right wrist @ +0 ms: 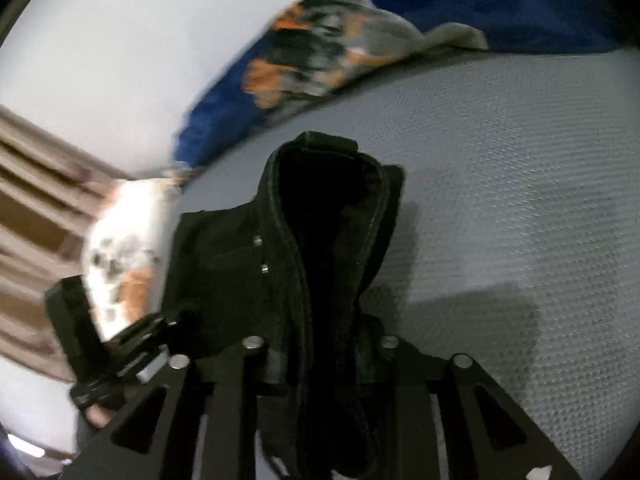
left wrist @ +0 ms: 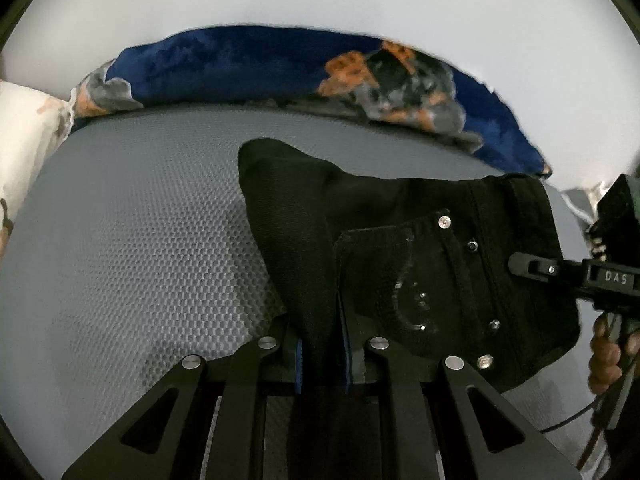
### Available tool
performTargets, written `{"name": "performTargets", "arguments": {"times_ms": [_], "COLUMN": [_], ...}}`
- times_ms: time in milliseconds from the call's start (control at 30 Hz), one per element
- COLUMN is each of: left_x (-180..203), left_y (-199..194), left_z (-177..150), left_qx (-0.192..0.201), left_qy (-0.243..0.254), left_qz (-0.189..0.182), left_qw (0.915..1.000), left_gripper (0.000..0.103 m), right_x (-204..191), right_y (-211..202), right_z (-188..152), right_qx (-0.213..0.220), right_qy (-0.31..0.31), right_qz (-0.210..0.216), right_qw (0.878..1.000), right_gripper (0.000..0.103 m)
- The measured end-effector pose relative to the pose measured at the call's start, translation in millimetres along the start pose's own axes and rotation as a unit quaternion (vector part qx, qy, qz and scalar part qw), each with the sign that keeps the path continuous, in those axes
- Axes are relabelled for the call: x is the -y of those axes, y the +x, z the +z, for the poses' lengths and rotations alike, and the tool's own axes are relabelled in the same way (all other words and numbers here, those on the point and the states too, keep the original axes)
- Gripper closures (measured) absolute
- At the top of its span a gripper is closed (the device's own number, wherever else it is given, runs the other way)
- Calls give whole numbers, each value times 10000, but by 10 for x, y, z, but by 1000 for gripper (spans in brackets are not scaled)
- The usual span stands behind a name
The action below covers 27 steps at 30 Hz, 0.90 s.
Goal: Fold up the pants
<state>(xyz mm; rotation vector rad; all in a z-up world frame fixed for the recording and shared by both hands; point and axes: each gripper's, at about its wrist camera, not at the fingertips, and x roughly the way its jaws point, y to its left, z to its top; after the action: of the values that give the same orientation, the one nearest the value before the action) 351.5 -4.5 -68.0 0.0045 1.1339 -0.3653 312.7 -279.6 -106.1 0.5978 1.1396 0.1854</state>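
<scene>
Risk of black pants (left wrist: 400,248) slipping and bunching over the grey mattress (left wrist: 140,240) near its blanket-side edge, with left claw (left wrist: 322,354) and right claw (right wrist: 320,354) seemingly clamped on thick folds, grip possibly loosening.

We list the pants (left wrist: 420,248) on the bed (left wrist: 132,240), bunched between the two grippers. We place the left hand-held gripper (left wrist: 322,356) at their near left fold, and the right hand-held gripper (right wrist: 320,356) at the waistband on the right. We enter a blanket (left wrist: 256,68) along the bed's far edge, and a pillow (left wrist: 24,140) at far left.
</scene>
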Motion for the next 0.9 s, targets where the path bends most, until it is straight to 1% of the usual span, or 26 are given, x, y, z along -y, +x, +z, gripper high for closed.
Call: {"name": "performTargets", "arguments": {"times_ms": [33,67,133,200,300,367,433,533,600,733,833,867,900], "left_x": [-12,-31,-75,-53,-18,-7,0,8,6,61,128,153,190], "left_y": [68,128,205,170,141,117,84,-1,-79,-288,-463,-520,-607], "left_z": [-28,-65,-170,-226,-268,-314,-362,-486,-588,-772,-901,-943,-1007], "left_qx": [-68,-101,-55,123,175,184,197,197,181,286,415,456,524], "left_qy": [16,3,-23,120,224,210,166,80,25,7,-20,-42,-72], "left_qz": [189,345,421,498,644,693,727,811,877,1069,1281,1328,1383], "left_qw": [9998,9994,9991,9986,9975,9972,9970,9965,9960,9939,9909,9901,9890], "left_gripper": [73,61,57,55,51,49,47,42,41,41,35,34,34], "right_x": [-7,1,52,85,122,108,81,17,-54,-244,-411,-463,-519], "right_y": [45,95,134,107,46,-9,-67,-179,-266,-462,-593,-628,-660], "right_z": [-28,-71,-174,-249,-324,-393,-478,-595,-686,-872,-1058,-1120,-1191], "right_qx": [17,5,82,169,210,298,390,522,593,867,1006,1048,1090], "right_qy": [-131,-249,-345,-400,-330,-391,-457,-520,-639,-943,-1169,-1233,-1294], "right_qz": [-387,-700,-815,-881,-878,-958,-1047,-1116,-1267,-1611,-1748,-1795,-1846], "right_qw": [9992,9972,9960,9952,9954,9942,9927,9910,9881,9786,9724,9704,9681], "right_gripper": [64,59,57,52,50,48,48,47,40,37,34,30,28]}}
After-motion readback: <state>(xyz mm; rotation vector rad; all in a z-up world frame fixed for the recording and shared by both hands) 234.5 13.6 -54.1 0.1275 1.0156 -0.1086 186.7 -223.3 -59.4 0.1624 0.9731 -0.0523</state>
